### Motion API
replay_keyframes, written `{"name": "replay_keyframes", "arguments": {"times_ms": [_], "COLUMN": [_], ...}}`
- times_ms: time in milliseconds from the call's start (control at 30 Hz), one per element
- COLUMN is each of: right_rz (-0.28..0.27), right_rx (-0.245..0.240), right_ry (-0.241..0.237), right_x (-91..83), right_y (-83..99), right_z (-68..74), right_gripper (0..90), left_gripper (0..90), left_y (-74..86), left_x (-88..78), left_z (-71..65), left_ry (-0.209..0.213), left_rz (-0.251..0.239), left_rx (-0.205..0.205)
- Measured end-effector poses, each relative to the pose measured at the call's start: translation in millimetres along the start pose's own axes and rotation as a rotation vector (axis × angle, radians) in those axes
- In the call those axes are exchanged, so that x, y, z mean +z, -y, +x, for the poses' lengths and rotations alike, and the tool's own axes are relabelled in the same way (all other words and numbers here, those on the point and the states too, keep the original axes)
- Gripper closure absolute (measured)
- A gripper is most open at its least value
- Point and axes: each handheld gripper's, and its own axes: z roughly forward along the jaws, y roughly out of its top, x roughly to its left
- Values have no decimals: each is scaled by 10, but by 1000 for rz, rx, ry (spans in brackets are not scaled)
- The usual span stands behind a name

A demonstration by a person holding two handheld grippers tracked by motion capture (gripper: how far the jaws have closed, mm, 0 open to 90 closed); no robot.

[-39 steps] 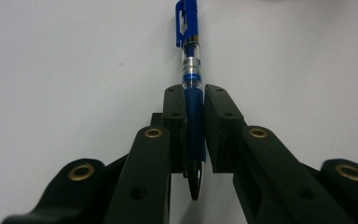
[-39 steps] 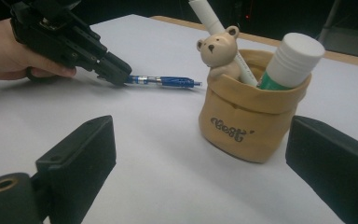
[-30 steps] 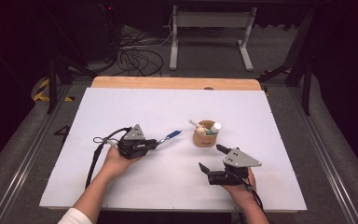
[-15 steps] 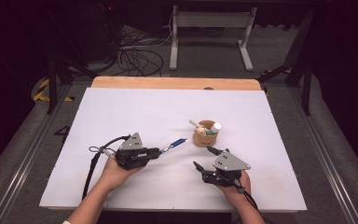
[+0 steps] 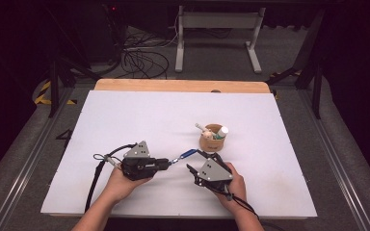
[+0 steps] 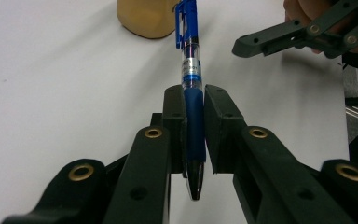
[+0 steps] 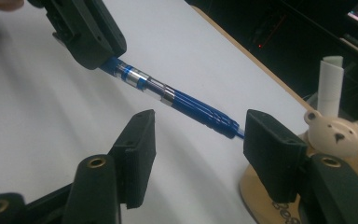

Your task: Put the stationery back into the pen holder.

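My left gripper [image 5: 166, 163] is shut on a blue pen [image 5: 185, 155] by its rubber grip and holds it level above the white table, clip end toward the right. In the left gripper view the pen [image 6: 192, 70] runs straight out between the pads. My right gripper [image 5: 198, 161] is at the pen's free end. Its jaws have just been closing and stand open, one on each side of the pen [image 7: 186, 103], with gaps showing between it and the pads. My left gripper [image 7: 93, 42] is at the top left of the right gripper view.
A small wooden cup [image 5: 213, 139] stands just behind the right gripper. It holds a bear-headed piece [image 7: 338, 133] and a white tube [image 7: 331, 84]. The white table top [image 5: 125, 115] has a wooden strip along its far edge, with cables and stands on the floor beyond it.
The right gripper has moved left, up to the pen's free end, and its jaws have narrowed. The left hand has drifted toward the near edge with the pen.
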Motion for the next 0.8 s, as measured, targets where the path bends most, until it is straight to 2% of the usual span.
{"name": "replay_keyframes", "arguments": {"times_ms": [100, 433, 700, 800], "right_rz": [13, 36, 55, 60], "right_rx": [-51, -159, -223, -226], "right_ry": [6, 27, 36, 32], "right_x": [46, 150, 185, 189], "right_y": [-24, -75, -82, -76], "right_z": [44, 153, 210, 227], "right_gripper": [465, 500, 545, 584], "left_gripper": [795, 794, 794, 793], "left_y": [-9, -24, -35, -35], "left_x": [-7, 11, 18, 18], "left_z": [-9, -43, -58, -52], "left_ry": [5, 28, 54, 63], "left_rz": [3, 9, -2, -6], "left_rx": [-1, -2, -11, -15]}}
